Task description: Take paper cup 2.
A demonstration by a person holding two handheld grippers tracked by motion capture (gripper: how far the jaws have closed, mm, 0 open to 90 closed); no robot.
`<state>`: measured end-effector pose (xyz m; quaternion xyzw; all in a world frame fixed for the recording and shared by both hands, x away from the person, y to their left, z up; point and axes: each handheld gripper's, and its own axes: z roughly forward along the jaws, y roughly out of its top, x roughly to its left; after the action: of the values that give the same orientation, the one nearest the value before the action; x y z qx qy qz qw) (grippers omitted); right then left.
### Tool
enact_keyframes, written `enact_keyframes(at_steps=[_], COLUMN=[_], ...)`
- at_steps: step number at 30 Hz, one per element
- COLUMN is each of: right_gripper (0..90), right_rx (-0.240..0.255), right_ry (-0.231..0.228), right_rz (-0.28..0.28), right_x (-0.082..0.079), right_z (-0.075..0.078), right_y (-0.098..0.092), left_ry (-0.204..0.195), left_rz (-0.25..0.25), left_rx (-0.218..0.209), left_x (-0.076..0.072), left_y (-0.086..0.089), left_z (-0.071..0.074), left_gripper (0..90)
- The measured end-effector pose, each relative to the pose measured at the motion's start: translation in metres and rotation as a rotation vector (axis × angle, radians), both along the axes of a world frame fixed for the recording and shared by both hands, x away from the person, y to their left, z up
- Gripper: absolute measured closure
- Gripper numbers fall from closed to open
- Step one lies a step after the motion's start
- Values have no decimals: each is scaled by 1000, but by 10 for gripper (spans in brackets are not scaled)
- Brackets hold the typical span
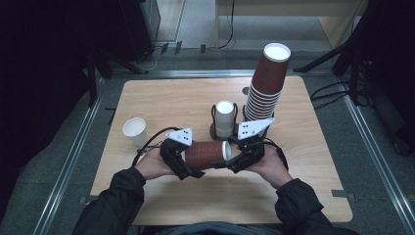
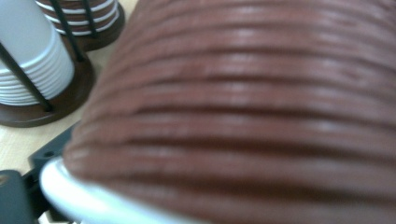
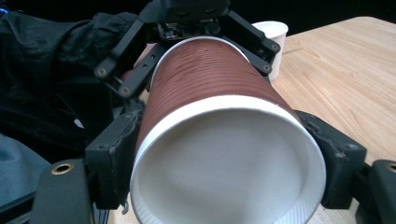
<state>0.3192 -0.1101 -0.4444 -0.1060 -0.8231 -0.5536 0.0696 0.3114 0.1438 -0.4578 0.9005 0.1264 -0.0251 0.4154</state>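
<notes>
One ribbed brown paper cup [image 1: 208,154] is held on its side above the wooden table [image 1: 161,98], between both grippers. Its rim is clamped by the right gripper [image 1: 234,157], its base end by the left gripper [image 1: 188,164]. Behind, stacked cups [image 1: 268,83] are seen.

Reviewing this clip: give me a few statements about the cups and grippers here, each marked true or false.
1. The brown ribbed cup lies sideways between both grippers. True.
2. The right gripper grips the cup at its rim end. True.
3. The single white cup stands right of the tall brown stack. False: it stands far to the left.
4. The wire holder holds brown cups. False: it holds white cups.
5. The left gripper holds the cup's base end. True.
</notes>
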Motion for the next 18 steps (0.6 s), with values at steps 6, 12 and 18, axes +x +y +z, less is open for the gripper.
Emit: enact_keyframes(at_steps=[6,12,18], right_gripper=[227,224,187], right_rx=[-15,-24,-34], right_ry=[9,22,10], right_rz=[4,5,1], right_x=[1,1,-1], right_z=[-3,-5,-3], right_y=[0,0,1], left_ry=[28,46,70], left_rz=[-16,-23,-22], left_rx=[36,37,46], left_x=[3,3,4], left_y=[0,0,2], left_z=[-1,-2,0], left_gripper=[79,88,90])
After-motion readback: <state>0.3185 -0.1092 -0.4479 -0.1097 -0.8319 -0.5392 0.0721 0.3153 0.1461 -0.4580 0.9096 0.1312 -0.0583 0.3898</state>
